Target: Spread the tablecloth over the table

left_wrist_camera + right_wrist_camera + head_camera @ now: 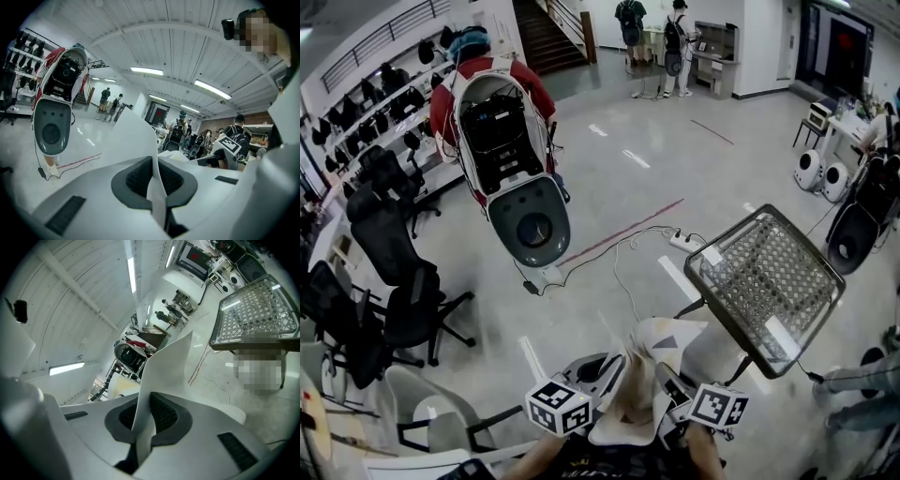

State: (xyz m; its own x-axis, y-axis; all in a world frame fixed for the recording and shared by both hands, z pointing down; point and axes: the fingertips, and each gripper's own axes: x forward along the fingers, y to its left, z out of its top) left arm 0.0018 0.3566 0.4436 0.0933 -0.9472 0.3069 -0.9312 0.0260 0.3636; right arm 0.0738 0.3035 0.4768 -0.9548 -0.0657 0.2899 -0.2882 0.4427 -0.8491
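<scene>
The white tablecloth (649, 349) is bunched between my two grippers at the bottom of the head view. My left gripper (598, 373) is shut on a fold of the cloth (136, 136), which rises from between its dark pads (136, 180). My right gripper (673, 382) is likewise shut on a fold of the cloth (168, 362), pinched between its pads (164, 416). Both grippers are close together, side by side. The table with a wire-mesh top (769, 286) stands ahead to the right, bare, and shows at the upper right of the right gripper view (255, 310).
A large white and red pod-shaped device (511, 164) with a person in red behind it stands ahead left. Black office chairs (394, 272) line the left side. A cable and power strip (684, 241) lie on the floor. People stand at the far counter (675, 37).
</scene>
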